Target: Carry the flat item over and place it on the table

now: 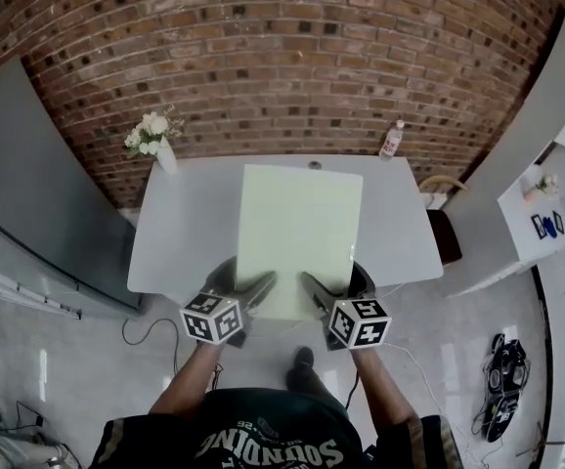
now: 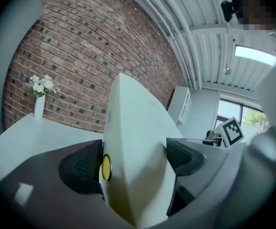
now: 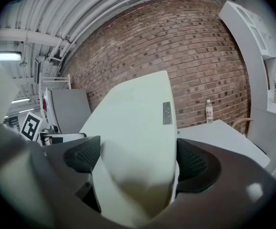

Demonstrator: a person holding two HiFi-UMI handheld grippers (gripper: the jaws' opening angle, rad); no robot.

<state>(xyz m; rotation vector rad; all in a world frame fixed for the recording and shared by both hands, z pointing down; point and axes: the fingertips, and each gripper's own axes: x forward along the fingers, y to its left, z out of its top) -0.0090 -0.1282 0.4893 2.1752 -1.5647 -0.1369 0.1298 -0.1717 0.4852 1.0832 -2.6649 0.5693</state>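
Item: flat item [image 1: 297, 231], a pale green rigid panel with a small grey label [image 3: 166, 112] near one long edge.
Location: over the white desk [image 1: 180, 228], its length running from me toward the brick wall. Its near end hangs out past the desk's front edge. It looks held clear of the surface. I cannot tell whether the far edge touches.
Left gripper [image 1: 251, 286]: clamped on the near left corner, a pad pressed to each face. A small yellow disc [image 2: 106, 167] sits at one pad.
Right gripper [image 1: 326, 286]: clamped likewise on the near right corner. The panel fills the gap between its pads.
Step in hand: by my reading, the carry is nearly over and the set-down remains.
Method: lower both grippers at one rate so the panel stays untwisted. Let the far edge meet the desk first, then lay the rest down. Slide it forward until little overhangs. Open both grippers together, and only once the desk bears the weight.
Risk: uneven lowering may rack the panel or let it slip from a pad. Too much overhang may tip it off the front.
Surroundings: vase of white flowers [image 1: 153, 137] at the far left corner and a bottle [image 1: 391, 141] at the far right. Both are apart from the panel, so neither needs moving.
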